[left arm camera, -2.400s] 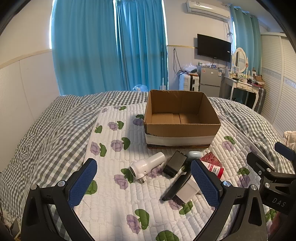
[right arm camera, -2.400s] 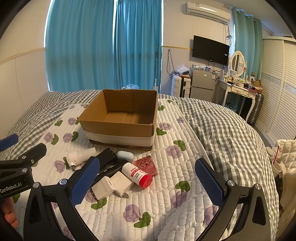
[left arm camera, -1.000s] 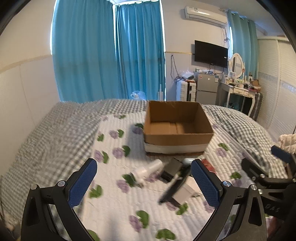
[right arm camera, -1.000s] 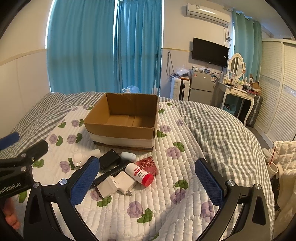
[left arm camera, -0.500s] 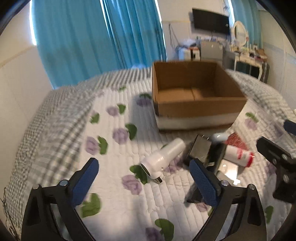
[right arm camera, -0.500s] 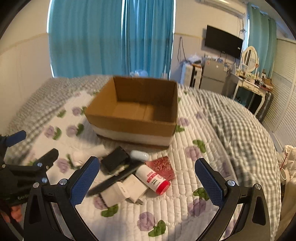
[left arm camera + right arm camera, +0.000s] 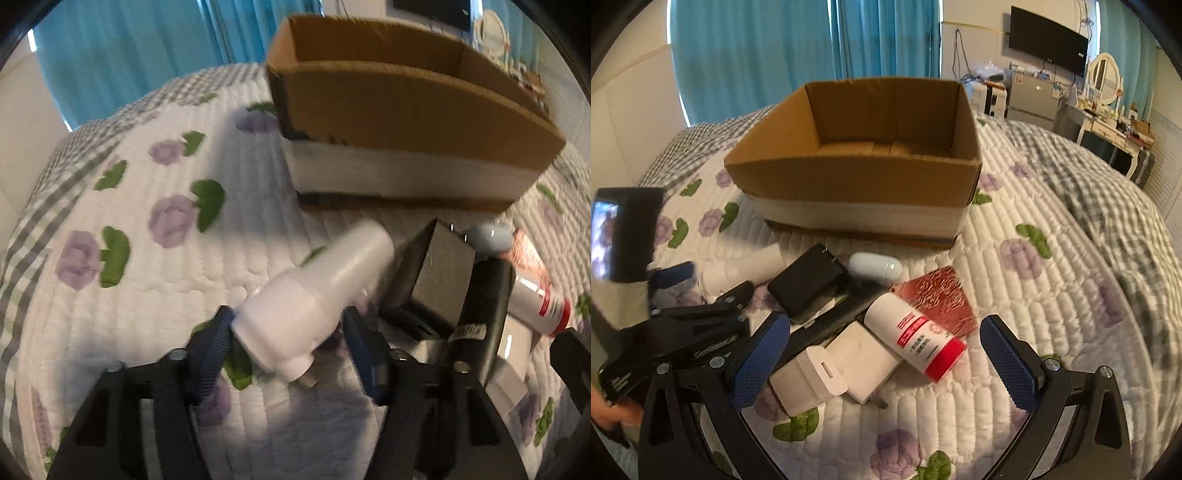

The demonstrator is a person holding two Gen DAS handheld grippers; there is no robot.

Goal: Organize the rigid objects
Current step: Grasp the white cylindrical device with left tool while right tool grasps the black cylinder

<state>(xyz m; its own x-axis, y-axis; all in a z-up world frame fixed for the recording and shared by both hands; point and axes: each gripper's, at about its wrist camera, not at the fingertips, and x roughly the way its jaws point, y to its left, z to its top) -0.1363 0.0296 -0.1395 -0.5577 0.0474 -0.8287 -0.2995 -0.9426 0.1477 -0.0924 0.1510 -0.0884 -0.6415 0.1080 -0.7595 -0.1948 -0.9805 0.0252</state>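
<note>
An open cardboard box (image 7: pixel 857 177) stands on the quilted bed; it also shows in the left wrist view (image 7: pixel 406 110). In front of it lies a pile: a white plug-in device (image 7: pixel 314 295), a black adapter (image 7: pixel 807 282), a pale blue capsule case (image 7: pixel 874 266), a red-capped white bottle (image 7: pixel 916 338), a pink card (image 7: pixel 938 295), white chargers (image 7: pixel 831 369) and a long black object (image 7: pixel 480 317). My left gripper (image 7: pixel 288 343) has closed in around the white device, pads at its wide end. My right gripper (image 7: pixel 882 362) is open, above the chargers and bottle.
The white floral quilt (image 7: pixel 1015 295) covers a grey checked bedspread (image 7: pixel 1108 206). Blue curtains (image 7: pixel 812 55) hang behind the bed. A dresser, fridge and wall television (image 7: pixel 1049 40) stand at the far right of the room.
My left gripper has dropped down and forward onto the white device and its jaws have narrowed around it. My right gripper has moved lower and closer to the pile, staying open.
</note>
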